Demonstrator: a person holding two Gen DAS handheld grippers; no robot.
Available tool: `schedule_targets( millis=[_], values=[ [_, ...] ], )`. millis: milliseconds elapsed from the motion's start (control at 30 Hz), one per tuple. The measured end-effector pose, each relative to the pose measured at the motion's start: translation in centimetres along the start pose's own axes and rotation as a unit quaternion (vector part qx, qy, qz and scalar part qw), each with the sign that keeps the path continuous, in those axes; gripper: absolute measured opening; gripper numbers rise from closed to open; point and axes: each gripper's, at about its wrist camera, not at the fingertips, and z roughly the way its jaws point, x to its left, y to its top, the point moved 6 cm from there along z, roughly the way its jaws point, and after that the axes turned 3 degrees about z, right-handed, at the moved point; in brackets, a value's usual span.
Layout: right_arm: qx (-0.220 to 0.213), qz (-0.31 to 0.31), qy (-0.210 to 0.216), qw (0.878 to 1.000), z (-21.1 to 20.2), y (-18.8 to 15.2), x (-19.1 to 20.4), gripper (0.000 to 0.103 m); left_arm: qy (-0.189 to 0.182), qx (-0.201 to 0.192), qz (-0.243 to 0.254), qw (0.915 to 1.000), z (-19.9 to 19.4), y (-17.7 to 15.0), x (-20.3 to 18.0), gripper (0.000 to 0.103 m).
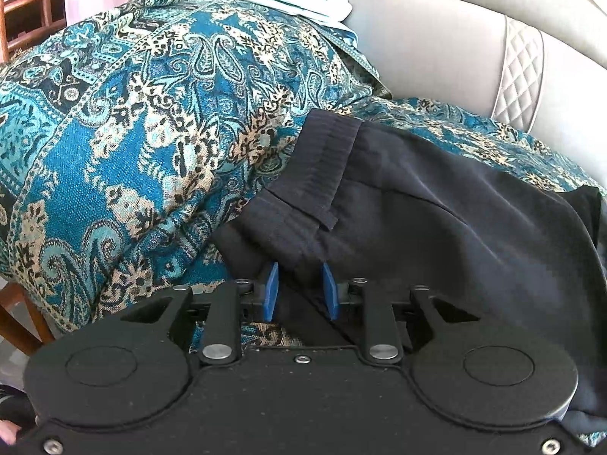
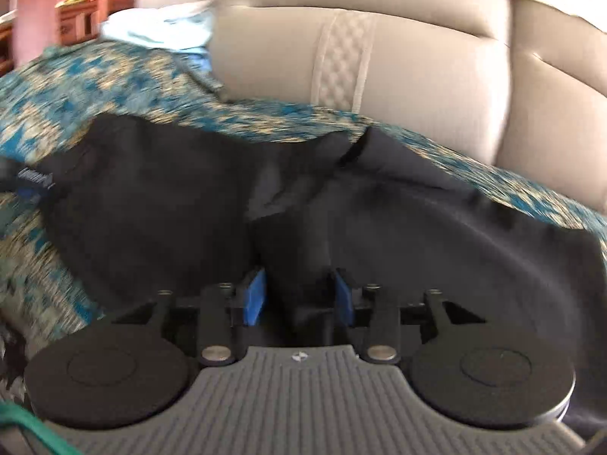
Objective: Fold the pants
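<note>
The dark pants (image 1: 436,204) lie spread on the patterned throw (image 1: 151,113) covering the sofa (image 1: 455,38), flat for folding. The left gripper (image 1: 301,292) straddles the waistband edge, jaws parted; the right gripper (image 2: 299,295) likewise stands apart over bunched fabric. No container is visible.

Dark navy pants (image 1: 436,204), rumpled, lying flat on patterned cover, ribbed waistband (image 1: 322,159) folded over
</note>
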Motion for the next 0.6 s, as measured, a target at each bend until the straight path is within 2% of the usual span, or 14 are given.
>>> schedule_targets(
  millis=[133,167,267,333,433,533,600],
  values=[
    [-0.009,-0.031,0.040,0.999,-2.1,-0.3,1.5,0.071,-0.005,0.000,0.008,1.0000,-0.2,0.0,-0.1,0.028],
    [-0.011,-0.033,0.052,0.998,-2.7,-0.4,1.7,0.074,-0.013,0.001,0.007,0.9999,-0.4,0.0,-0.1,0.032],
    [-0.026,-0.025,0.062,0.997,-3.8,-0.2,1.3,0.078,-0.029,0.002,0.004,0.9996,-1.1,0.1,-0.2,0.037],
    [-0.043,-0.009,0.042,0.998,-4.2,0.2,0.3,0.079,-0.028,-0.008,0.011,0.9995,-1.9,0.2,-0.5,0.038],
    [-0.064,0.026,-0.022,0.997,-4.1,0.7,-1.8,0.079,-0.030,-0.031,0.028,0.9987,-3.6,0.5,-1.4,0.041],
    [-0.077,0.077,-0.084,0.991,-4.0,0.7,-4.5,0.079,-0.051,-0.059,0.052,0.9956,-6.1,1.0,-3.2,0.044],
    [-0.077,0.113,-0.107,0.985,-4.0,0.2,-6.3,0.079,-0.071,-0.075,0.067,0.9924,-7.6,1.2,-4.8,0.046]
  ],
)
